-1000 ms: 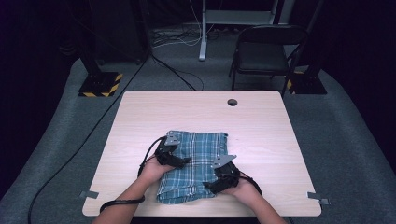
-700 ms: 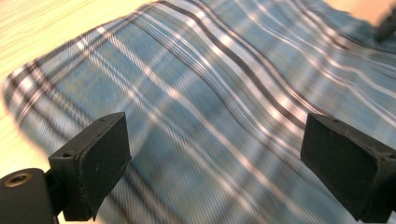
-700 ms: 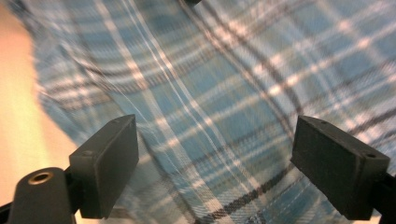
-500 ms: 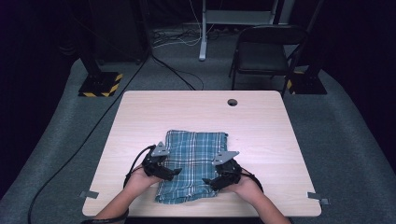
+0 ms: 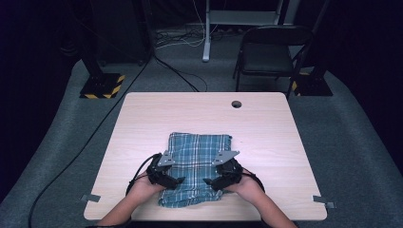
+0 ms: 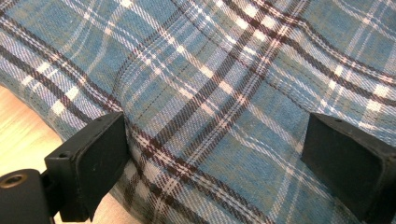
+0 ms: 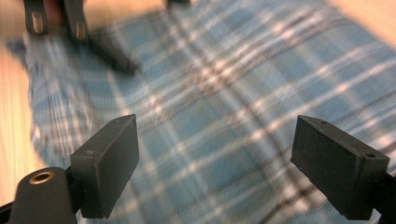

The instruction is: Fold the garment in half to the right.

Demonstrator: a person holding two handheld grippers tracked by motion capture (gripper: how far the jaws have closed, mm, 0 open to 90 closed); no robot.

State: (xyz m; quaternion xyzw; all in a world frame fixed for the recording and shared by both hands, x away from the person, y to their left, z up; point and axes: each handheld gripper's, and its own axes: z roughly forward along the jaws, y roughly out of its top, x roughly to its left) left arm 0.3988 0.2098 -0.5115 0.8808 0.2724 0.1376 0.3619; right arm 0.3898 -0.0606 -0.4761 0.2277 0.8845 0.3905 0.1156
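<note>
Plaid cloth [image 5: 197, 164], blue and folded, lies flat on the near half of the table [image 5: 266, 123]. You have both tools over its near end: left gripper [image 5: 175, 181] and right gripper [image 5: 209, 182], jaws spread wide, gripping nothing. You seem poised to pinch the near edge for another fold (my guess), so lower and close on fabric, not tabletop. No containers here.
</note>
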